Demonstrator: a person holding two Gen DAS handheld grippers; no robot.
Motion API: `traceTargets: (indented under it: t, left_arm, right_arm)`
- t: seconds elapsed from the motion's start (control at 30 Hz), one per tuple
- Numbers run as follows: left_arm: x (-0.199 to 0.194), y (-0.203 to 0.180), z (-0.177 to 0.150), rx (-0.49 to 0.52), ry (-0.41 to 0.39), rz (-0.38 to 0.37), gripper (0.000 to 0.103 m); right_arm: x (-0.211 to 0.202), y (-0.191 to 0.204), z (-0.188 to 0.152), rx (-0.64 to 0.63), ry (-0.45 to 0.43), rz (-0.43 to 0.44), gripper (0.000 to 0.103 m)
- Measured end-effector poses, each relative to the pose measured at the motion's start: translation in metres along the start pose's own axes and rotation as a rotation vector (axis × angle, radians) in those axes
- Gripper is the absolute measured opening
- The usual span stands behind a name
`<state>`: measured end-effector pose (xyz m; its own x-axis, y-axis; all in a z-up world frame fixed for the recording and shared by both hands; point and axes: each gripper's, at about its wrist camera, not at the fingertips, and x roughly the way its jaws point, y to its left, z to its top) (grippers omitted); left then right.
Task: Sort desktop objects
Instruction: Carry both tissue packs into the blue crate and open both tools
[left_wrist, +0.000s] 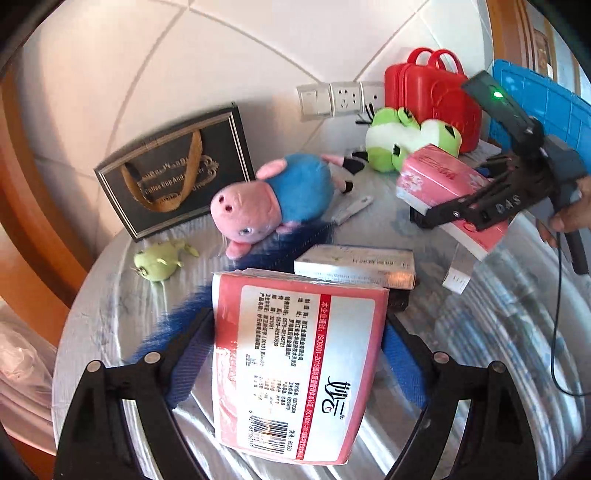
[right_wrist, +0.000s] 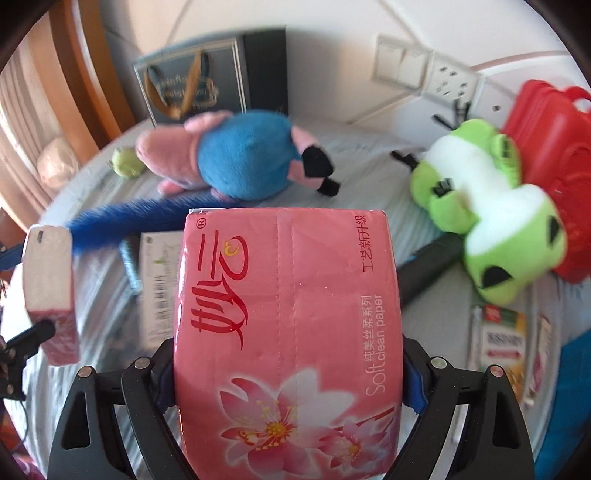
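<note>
Pink tissue pack (left_wrist: 295, 365) pinched in left hand-held gripper (left_wrist: 295, 354), above worktop (left_wrist: 498, 350); barcode end cut off by frame. Second pink tissue pack (right_wrist: 288, 332) clamped in right hand-held gripper (right_wrist: 288, 373), hiding worktop beneath. Blue furry strip (right_wrist: 122, 225) blurred, possibly duster. Pig plush (left_wrist: 266, 199) lies behind.

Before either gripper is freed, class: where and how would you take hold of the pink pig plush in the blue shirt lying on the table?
Grip the pig plush across its blue-shirted belly, coming from above with the fingers either side of the body. It lies on its side, snout toward the black gift bag, and the belly is the roundest, softest part, clear of the frog plush. The limbs look too thin to hold well.
</note>
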<state>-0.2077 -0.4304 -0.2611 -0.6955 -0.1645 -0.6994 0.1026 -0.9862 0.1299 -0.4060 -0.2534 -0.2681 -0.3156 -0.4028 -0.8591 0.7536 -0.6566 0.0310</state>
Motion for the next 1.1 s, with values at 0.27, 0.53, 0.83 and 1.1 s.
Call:
traceTargets:
  t: [0.27,0.53,0.83,1.1]
  left_arm:
    - [-0.058,-0.037,0.032,-0.013,-0.091,0.033,0.087]
    - [-0.126,-0.106,0.077,0.042,-0.233,-0.043,0.088]
    - [-0.204,-0.224,0.146,0.141,-0.406,-0.274,0.087]
    - [-0.254,-0.353,0.206,0.237,-0.477,-0.427,0.088]
  right_arm:
    - [-0.092,0.024,-0.029,0.072,-0.134,-0.044,0.09]
    - [-0.224,-0.001,-0.083,0.179,-0.317,-0.134,0.09]
    - [-0.387,-0.026,-0.161,0.3,-0.507,-0.288,0.09]
    - [-0.5,-0.091,-0.234,0.412,-0.601,-0.475,0.09]
